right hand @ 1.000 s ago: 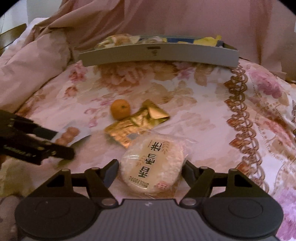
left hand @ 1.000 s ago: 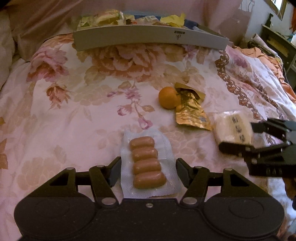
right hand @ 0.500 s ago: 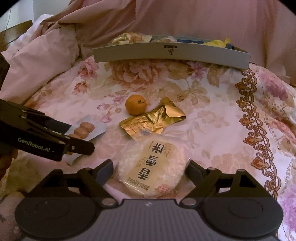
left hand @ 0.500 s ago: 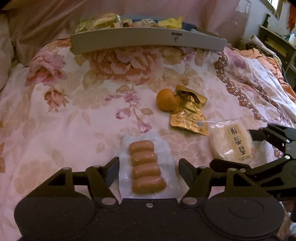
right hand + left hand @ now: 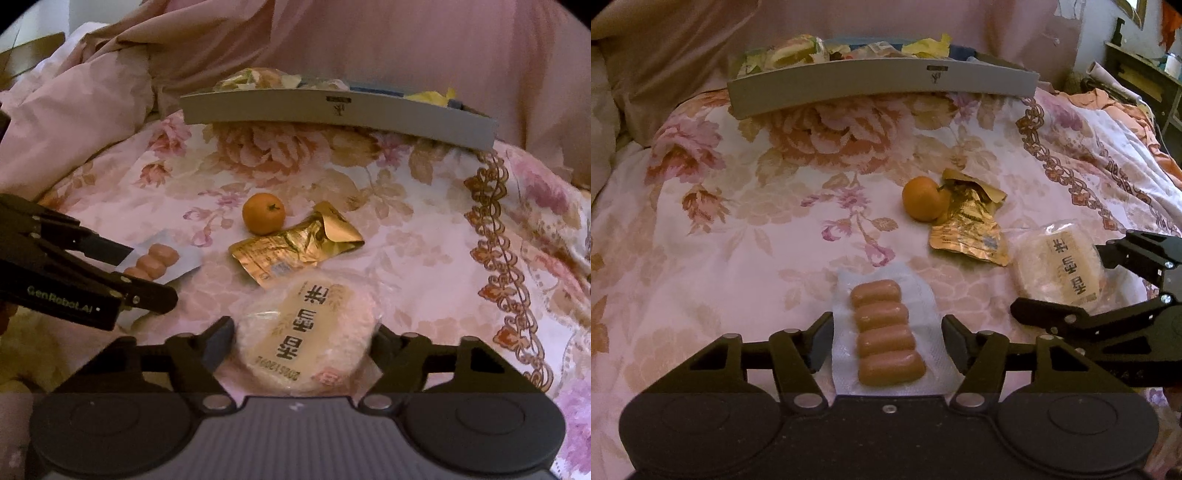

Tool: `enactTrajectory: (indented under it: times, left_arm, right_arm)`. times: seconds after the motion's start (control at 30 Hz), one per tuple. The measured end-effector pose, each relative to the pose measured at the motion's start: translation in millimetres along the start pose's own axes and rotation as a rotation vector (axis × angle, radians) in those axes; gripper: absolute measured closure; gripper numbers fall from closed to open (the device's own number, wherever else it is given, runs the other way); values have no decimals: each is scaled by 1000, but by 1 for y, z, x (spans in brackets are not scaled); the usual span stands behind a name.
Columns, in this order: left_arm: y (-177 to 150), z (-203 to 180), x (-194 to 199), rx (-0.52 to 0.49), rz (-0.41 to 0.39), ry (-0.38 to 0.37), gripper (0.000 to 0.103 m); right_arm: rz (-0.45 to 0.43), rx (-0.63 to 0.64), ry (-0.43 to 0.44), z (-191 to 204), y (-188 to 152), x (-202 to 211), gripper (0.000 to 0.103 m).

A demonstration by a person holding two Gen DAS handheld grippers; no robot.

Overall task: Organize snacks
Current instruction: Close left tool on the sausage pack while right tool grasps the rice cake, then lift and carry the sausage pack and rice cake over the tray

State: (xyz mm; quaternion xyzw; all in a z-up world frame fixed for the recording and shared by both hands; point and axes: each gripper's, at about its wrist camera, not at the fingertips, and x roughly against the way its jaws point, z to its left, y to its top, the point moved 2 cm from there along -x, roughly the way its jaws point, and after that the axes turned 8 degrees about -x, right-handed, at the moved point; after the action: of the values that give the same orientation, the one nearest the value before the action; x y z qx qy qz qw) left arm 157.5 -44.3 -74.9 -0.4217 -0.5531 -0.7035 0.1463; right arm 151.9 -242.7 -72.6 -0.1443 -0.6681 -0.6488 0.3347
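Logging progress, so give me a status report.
Left claw just closed in around sausage pack, right claw around rice cake; grip unconfirmed. Both snacks on bedspread. Nothing blocking.

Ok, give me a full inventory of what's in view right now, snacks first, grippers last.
sausage pack: one, four tan sausages in clear wrap, on the bedspread between the left fingers.
rice cake: one, pale round, clear wrapper with dark characters, between the right fingers.
orange: one, orange, mid-bed, touching the gold pouch.
gold pouch: one, crumpled foil, right of the orange.
tray: one, grey, far end of the bed, holding assorted wrapped snacks.
bedspread: one, pink floral.
left gripper: black, jaws just closing, pads not visibly pressing.
right gripper: black, jaws just closing around the cake.
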Motion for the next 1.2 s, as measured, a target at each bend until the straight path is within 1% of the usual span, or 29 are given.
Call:
enactTrajectory:
  times: [0.07, 0.2, 0.4, 0.63, 0.77, 0.97, 1.2]
  left_arm:
    - [0, 1, 2, 19, -5, -8, 41]
    - [1, 3, 5, 74, -18, -44, 42]
    - [1, 0, 8, 91, -45, -50, 42]
    - [8, -1, 19, 113, -105, -55, 42]
    - [15, -1, 27, 126, -142, -51, 42]
    - [35, 2, 38, 141, -196, -49, 42]
    - [78, 9, 46, 141, -283, -26, 42]
  right_arm:
    - [-5, 18, -4, 3, 0, 0, 29]
    - [-24, 51, -14, 7, 0, 2, 29]
    - [-71, 93, -50, 11, 1, 7, 29]
    - [-144, 105, -74, 11, 6, 16, 29]
    - [-172, 104, -73, 11, 9, 20, 29]
    - [-225, 96, -72, 8, 19, 29, 29]
    - [-309, 73, -72, -6, 49, 42, 29]
